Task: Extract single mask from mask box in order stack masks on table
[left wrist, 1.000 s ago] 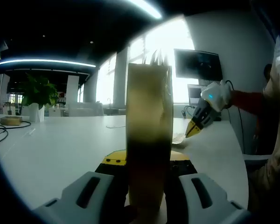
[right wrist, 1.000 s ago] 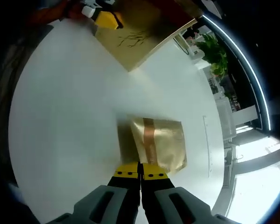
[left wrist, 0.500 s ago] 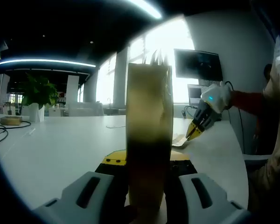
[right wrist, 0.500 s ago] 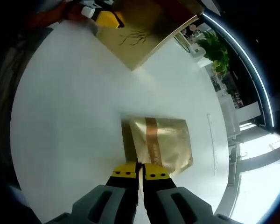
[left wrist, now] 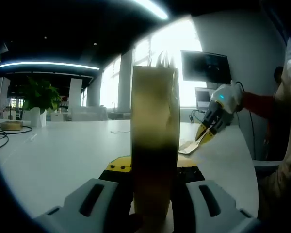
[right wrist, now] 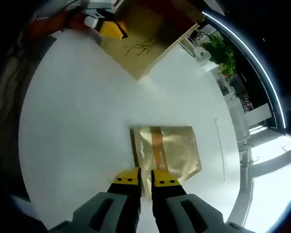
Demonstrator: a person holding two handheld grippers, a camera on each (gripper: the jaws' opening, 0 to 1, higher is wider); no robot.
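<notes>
- In the left gripper view, the left hand-held gripper is clamped on the mask box, a tall tan carton standing upright between its yellow-tipped jaws at the centre of the picture.
- At 3 o'clock from the box, the right hand-held gripper reaches down to the white counter, its yellow tips at the edge of a flat gold mask packet lying there.
- A person's red sleeve extends behind that gripper toward 3 o'clock.
- A potted plant stands at 9 o'clock on the far side of the counter, and a dark monitor hangs at 1 o'clock.
- In the right gripper view, the right hand-held gripper has its jaws slightly apart, a narrow gap between the yellow tips, poised over the near edge of the mask packet; whether they touch it cannot be told.
- The packet lies flat on the counter at the centre, an orange band running across it.
- At 12 o'clock the mask box is held by the left hand-held gripper, well apart from the packet.
</notes>
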